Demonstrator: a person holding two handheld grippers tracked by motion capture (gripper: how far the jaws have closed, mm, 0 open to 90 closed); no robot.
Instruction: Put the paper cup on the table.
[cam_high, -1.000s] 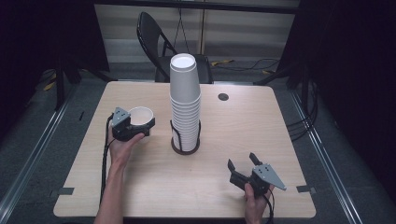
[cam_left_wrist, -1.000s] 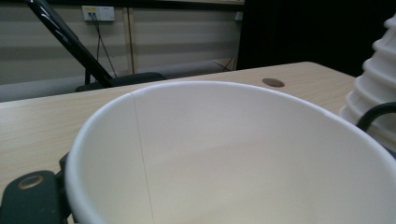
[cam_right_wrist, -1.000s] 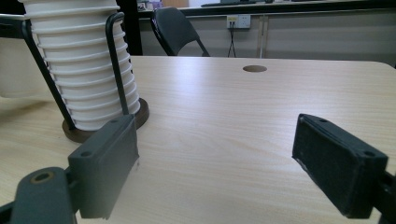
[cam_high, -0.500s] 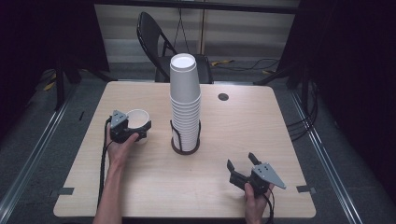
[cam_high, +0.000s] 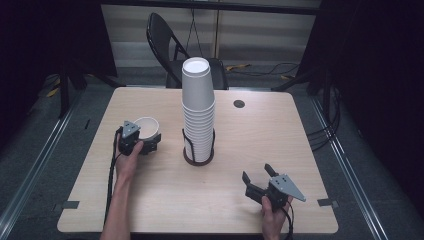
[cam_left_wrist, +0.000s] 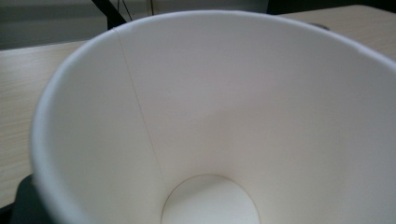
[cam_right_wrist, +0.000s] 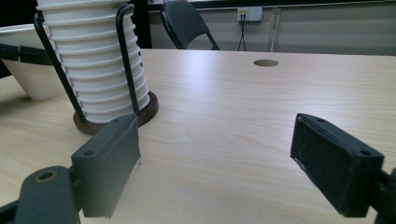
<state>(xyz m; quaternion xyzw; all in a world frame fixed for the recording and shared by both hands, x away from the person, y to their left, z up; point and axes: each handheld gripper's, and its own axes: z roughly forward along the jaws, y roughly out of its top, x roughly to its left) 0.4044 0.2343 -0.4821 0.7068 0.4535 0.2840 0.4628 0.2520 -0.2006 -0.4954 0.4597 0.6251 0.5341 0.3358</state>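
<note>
- Since the earlier frame the left gripper (cam_high: 150, 144) has drawn the single paper cup (cam_high: 146, 128) a little toward the person's edge of the table, while the right gripper (cam_high: 259, 181) has stayed where it was.
- Jaws of the left gripper have just been closing, and the cup sits between them — gripped upright, mouth up, its white inside and side seam close before the left gripper view.
- Just beyond the left gripper's tip, on its inner side, stands the tall stack of white cups (cam_high: 198, 107) in a black wire holder (cam_high: 198, 150) with a round dark base; cup and stack are near but apart.
- Right gripper rests low near the table edge (cam_high: 200, 230), jaws spread wide with nothing between them — bare wood shows between the two black pads (cam_right_wrist: 109, 163).
- Ahead of it, off to its left, the holder and the stack rise.
- No brand, label or writing can be read on the cups or grippers.
</note>
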